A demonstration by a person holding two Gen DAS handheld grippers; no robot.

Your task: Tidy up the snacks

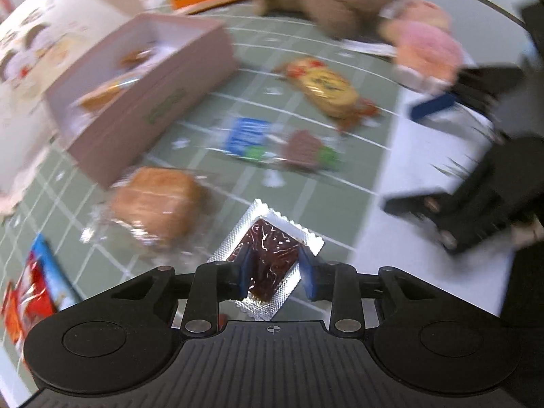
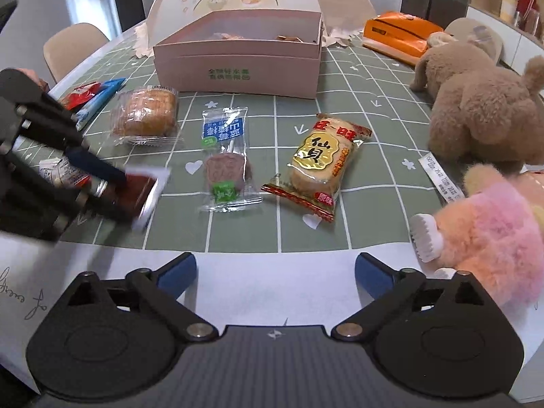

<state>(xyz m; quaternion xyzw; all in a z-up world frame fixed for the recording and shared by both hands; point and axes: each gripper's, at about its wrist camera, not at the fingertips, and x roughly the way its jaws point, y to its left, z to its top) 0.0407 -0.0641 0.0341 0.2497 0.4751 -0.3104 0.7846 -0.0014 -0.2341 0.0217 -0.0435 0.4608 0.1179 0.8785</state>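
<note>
the left gripper (image 1: 273,272) has a small silver packet (image 1: 268,255) with a dark brown filling between its blue pads; the left pad lies against the packet's dark middle, while a thin gap shows at the right pad, so i cannot tell whether it is clamped or loose. the right wrist view shows the same packet (image 2: 142,193) at the tip of the left gripper (image 2: 112,187), low over the green checked mat (image 2: 374,136) near its front left corner.

the right gripper (image 2: 275,272) stands wide open with nothing between its fingers, over the white paper (image 2: 272,289) at the mat's near edge.

on the mat, set apart from each other, lie a wrapped cake (image 2: 146,114), a lollipop in a clear wrapper (image 2: 226,166) and a rice cracker pack (image 2: 319,163). behind them stands an open pink box (image 2: 238,68) with its lid raised and a few snacks inside. a red and blue packet (image 2: 91,98) lies at the left edge of the mat.

on the right sit a brown plush toy (image 2: 482,115) and a pink plush toy (image 2: 493,238). an orange box (image 2: 397,32) lies at the back right.
</note>
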